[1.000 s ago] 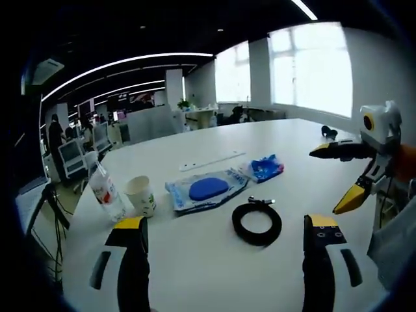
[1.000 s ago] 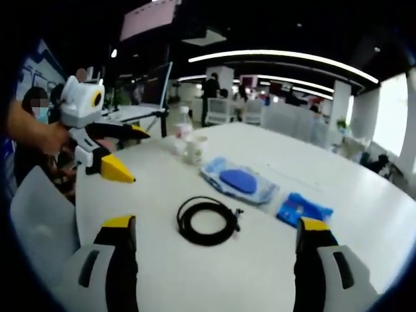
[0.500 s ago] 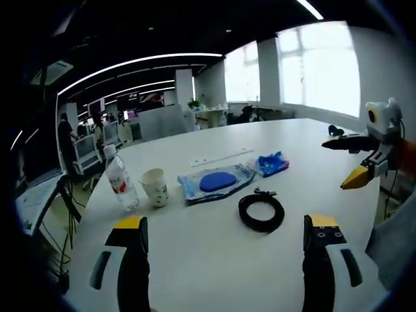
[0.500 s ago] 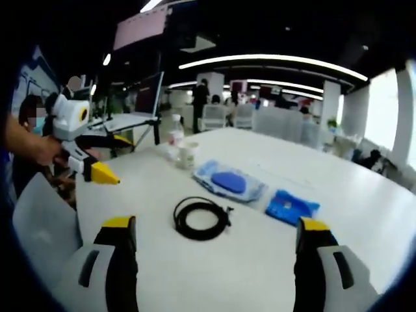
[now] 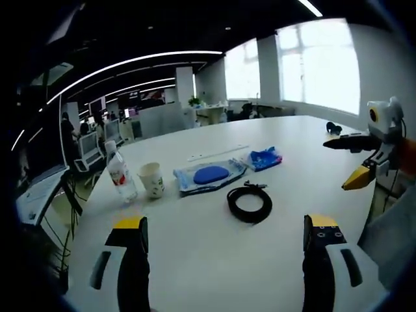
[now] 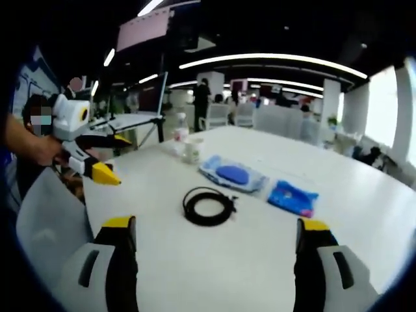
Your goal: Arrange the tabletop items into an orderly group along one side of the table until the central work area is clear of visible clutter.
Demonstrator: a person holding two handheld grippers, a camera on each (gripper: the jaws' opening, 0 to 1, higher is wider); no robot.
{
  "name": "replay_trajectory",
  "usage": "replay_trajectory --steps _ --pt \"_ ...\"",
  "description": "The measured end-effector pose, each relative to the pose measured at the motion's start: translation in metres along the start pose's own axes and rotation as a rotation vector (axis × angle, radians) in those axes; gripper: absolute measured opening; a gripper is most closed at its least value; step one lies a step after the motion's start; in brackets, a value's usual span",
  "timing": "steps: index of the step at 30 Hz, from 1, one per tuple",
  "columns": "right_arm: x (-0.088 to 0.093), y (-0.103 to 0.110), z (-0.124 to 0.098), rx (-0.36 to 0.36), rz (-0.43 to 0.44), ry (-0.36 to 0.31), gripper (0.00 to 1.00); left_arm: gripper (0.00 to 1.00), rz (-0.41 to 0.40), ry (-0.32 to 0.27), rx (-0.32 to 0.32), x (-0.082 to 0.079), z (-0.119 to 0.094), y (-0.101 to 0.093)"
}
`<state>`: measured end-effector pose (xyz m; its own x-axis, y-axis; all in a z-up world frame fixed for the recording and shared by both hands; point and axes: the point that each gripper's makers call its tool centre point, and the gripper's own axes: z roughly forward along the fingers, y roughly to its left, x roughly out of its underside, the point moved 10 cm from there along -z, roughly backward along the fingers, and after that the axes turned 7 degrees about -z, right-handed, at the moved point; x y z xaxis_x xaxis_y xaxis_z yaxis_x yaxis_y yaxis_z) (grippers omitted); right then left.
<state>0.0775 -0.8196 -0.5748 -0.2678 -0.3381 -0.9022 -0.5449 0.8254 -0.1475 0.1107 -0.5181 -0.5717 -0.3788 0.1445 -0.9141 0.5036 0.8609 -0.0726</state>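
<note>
Left gripper view: left hand-held gripper point(image 5: 224, 244), jaws spread wide, holding nothing, above the near edge of the white surface point(image 5: 195, 260). Ahead of it, between the jaw lines, a coiled black cable point(image 5: 249, 203); beyond that a clear packet with a blue disc point(image 5: 209, 176); to its right a blue pouch point(image 5: 262, 158); behind them a long white strip point(image 5: 218, 153). To the left, a paper cup point(image 5: 152, 179) just beside a water bottle point(image 5: 120, 173), both upright. A small dark object point(image 5: 334, 127) lies far right on the surface. The right hand-held gripper point(image 5: 357, 159) hangs at the right edge, jaws parted, empty. Against half a second ago the items sit slightly further from the jaws and more to the left; the camera has shifted, the items keep their order. Right gripper view: right hand-held gripper point(image 6: 211, 244), jaws wide apart, empty, over the surface point(image 6: 214, 273). Cable point(image 6: 209, 206) straight ahead, well apart from the jaws; disc packet point(image 6: 233, 175) behind it; pouch point(image 6: 293, 197) to the right; cup point(image 6: 192, 149) and bottle point(image 6: 181, 136) far back left. The left hand-held gripper point(image 6: 107, 158) shows at the left, jaws parted, held by a hand point(image 6: 42, 149). The cable and pouch appear further right than half a second ago. Nothing lies between either gripper and the cable.
</note>
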Motion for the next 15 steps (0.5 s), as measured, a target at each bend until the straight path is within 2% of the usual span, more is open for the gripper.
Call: replay_trajectory --steps 9,15 --pt "0.005 -0.001 -0.016 0.046 0.043 0.008 1.00 0.99 -0.010 0.021 -0.040 0.000 -0.013 -0.002" --pt "0.018 0.010 -0.021 0.026 0.053 0.034 1.00 0.99 -0.014 0.027 -0.052 0.004 -0.022 -0.008"
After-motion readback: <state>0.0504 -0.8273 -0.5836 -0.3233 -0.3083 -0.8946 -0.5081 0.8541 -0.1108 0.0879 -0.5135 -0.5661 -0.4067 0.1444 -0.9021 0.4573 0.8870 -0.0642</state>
